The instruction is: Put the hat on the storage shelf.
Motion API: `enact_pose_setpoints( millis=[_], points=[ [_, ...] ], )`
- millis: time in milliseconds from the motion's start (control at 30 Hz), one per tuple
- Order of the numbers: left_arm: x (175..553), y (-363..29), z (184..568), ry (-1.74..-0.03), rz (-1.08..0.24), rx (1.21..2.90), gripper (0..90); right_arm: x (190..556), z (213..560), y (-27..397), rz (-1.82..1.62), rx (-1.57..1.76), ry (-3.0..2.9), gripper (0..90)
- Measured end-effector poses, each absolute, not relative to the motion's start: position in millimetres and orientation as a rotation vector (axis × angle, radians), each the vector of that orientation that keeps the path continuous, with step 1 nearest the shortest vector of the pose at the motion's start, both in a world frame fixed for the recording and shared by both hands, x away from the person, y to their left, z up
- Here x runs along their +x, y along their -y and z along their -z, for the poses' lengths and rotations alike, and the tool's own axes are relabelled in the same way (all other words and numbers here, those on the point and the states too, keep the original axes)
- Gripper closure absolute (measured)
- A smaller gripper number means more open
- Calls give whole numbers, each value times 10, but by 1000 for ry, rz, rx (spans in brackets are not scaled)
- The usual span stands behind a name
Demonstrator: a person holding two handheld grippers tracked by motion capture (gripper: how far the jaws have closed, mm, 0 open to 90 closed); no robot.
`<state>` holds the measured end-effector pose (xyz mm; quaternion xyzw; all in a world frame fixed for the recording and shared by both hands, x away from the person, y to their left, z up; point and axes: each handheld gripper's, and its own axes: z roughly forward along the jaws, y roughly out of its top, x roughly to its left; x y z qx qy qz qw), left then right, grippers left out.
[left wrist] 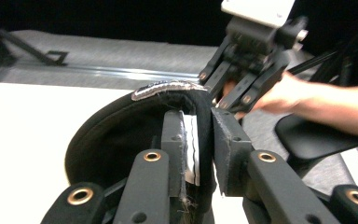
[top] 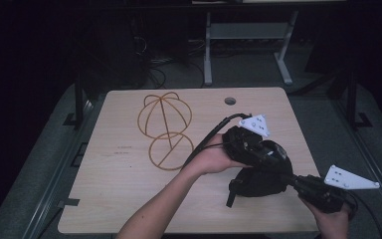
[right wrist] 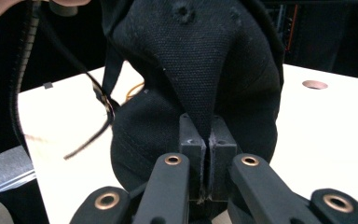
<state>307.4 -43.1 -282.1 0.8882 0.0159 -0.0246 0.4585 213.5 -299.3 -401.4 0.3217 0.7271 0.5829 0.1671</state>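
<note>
Black cap (top: 258,181) pinched by both hand-held grippers, left (left wrist: 200,154), right (right wrist: 208,161).

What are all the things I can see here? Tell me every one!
Cap: one, black cloth, at the near right part of the table, held by both grippers.
Wire cap stand: one, golden-brown, a dome on a ring, far left-middle of the table, apart from the cap.
Table: one, light wood, with a round hole near its far edge.
Metal frame legs: grey, on the floor beyond the table.
Left gripper: one, black, jaws clamped on the cap's rim and white inner tag.
Right gripper: one, black, jaws pinched on a fold of the cap's cloth.
Person's hands: two, left hand and right hand, each holding a gripper.
</note>
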Motion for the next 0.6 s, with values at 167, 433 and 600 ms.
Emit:
enact_pose_setpoints(
  millis=[167, 433, 600],
  points=[
    [3092, 311, 2787, -74, 36, 2180, 681, 2155, 3973, 2989, -1649, 940, -2073, 873],
    [3067, -64, 2791, -148, -18, 2192, 578, 2248, 3875, 2967, -1643, 949, -2097, 874],
    [3055, -290, 2821, -201, -60, 2189, 511, 2322, 3794, 2985, -1645, 959, -2120, 874]
  ],
)
